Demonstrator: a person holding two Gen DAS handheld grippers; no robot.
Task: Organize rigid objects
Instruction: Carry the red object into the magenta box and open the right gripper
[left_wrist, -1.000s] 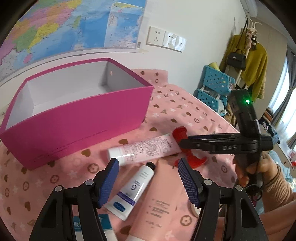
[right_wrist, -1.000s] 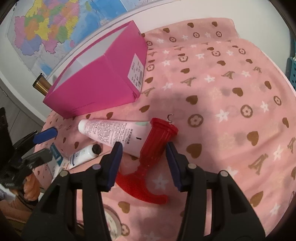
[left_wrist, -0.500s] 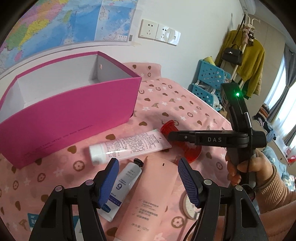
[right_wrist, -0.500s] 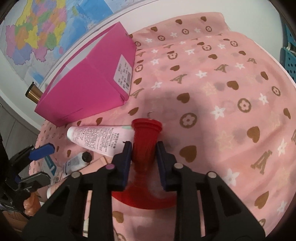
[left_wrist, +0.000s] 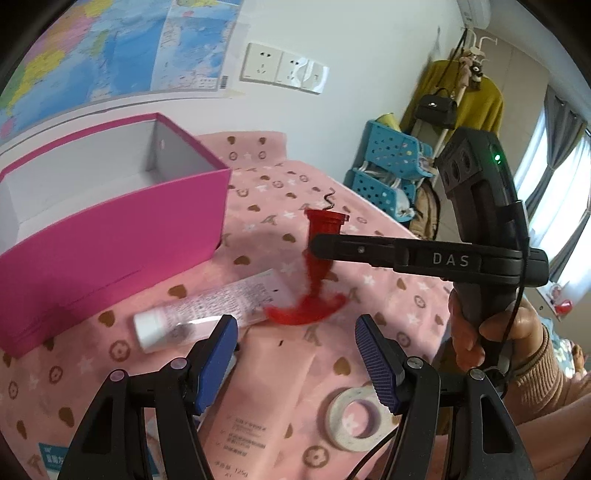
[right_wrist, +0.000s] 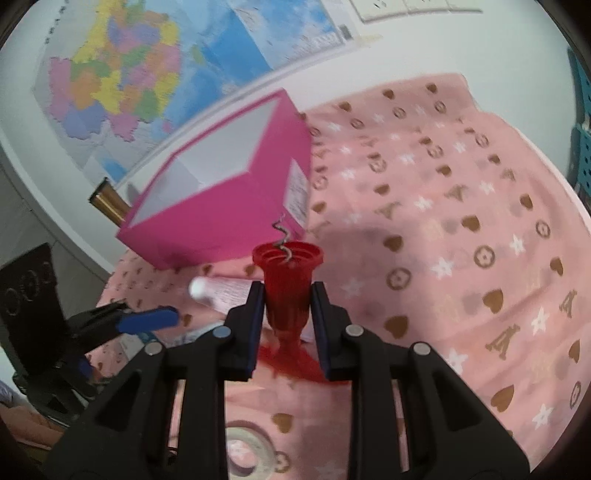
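My right gripper (right_wrist: 287, 295) is shut on a red plastic corkscrew (right_wrist: 287, 291) and holds it above the pink cloth, its metal spiral pointing up toward the open pink box (right_wrist: 225, 199). In the left wrist view the corkscrew (left_wrist: 317, 266) hangs in the right gripper (left_wrist: 314, 243), right of the box (left_wrist: 110, 229). My left gripper (left_wrist: 295, 354) is open and empty, low over a pink flat tube (left_wrist: 266, 391). A white-capped pink tube (left_wrist: 207, 310) lies in front of the box.
A roll of tape (left_wrist: 354, 413) lies on the cloth at the lower right, also in the right wrist view (right_wrist: 247, 450). A blue-and-white pack (left_wrist: 51, 458) sits at the lower left. Blue baskets (left_wrist: 391, 170) stand beyond the table's far edge.
My right gripper closed on the red corkscrew and lifted it off the cloth, tilting it upright. My left gripper shifted right, staying open.
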